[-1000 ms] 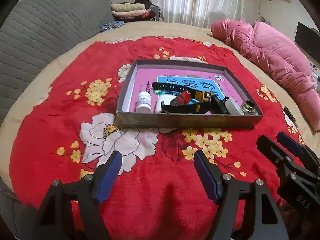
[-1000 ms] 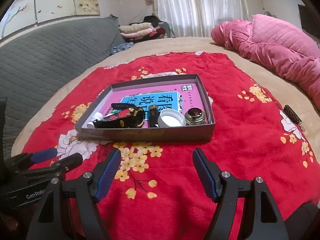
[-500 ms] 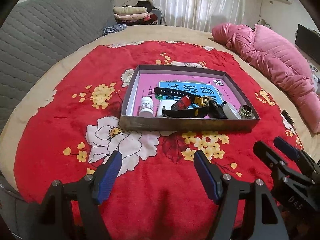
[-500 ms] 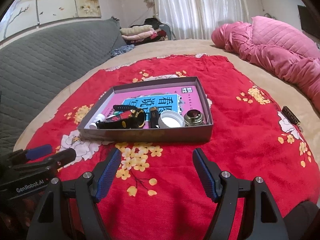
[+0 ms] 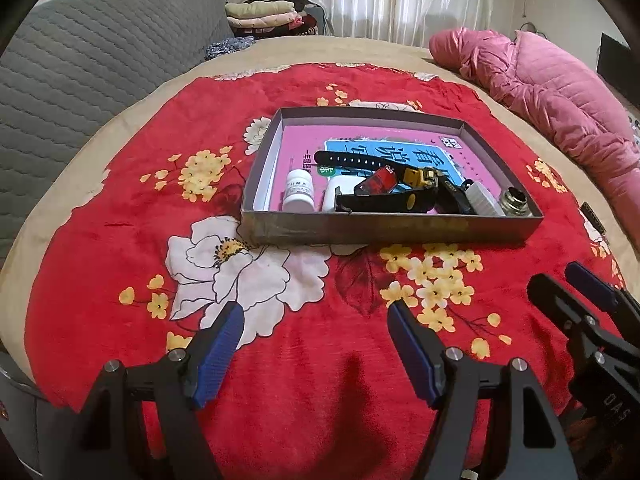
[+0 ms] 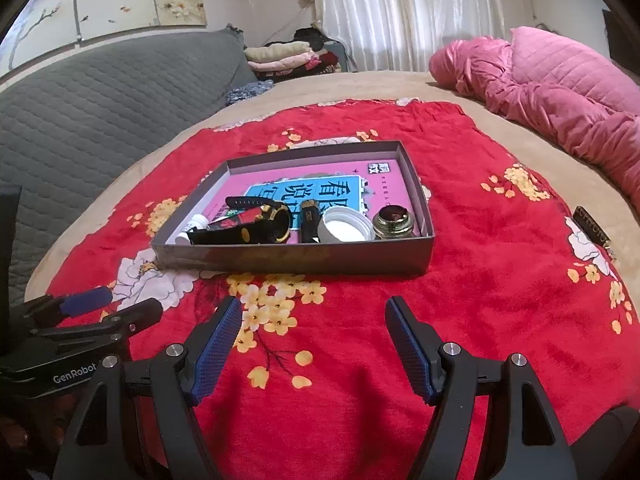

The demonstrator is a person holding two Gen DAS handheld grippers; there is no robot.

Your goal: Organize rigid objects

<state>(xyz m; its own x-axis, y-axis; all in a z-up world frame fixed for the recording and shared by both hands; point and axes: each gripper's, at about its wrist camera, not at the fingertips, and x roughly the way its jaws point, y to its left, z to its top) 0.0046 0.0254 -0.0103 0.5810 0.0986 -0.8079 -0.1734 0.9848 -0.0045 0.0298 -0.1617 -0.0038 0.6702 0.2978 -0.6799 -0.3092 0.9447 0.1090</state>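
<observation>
1. The left claw [image 5: 314, 344] is spread wide, holding nothing.
2. The right claw [image 6: 312, 340] is spread wide too.
3. The grey box [image 5: 384, 230] of small things sits on the red blanket [image 5: 120, 216], ahead of both claws.

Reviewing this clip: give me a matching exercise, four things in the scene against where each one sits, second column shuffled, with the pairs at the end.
Things:
1. white pill bottle
2. brass-coloured jar
3. pink quilt
4. small dark item

Places:
A. on the red blanket, outside the box, to its right
B. near corner of the box, left end
C. near corner of the box, right end
D. bunched on the bed, far right

Pairs: 1-B, 2-C, 3-D, 4-A
</observation>
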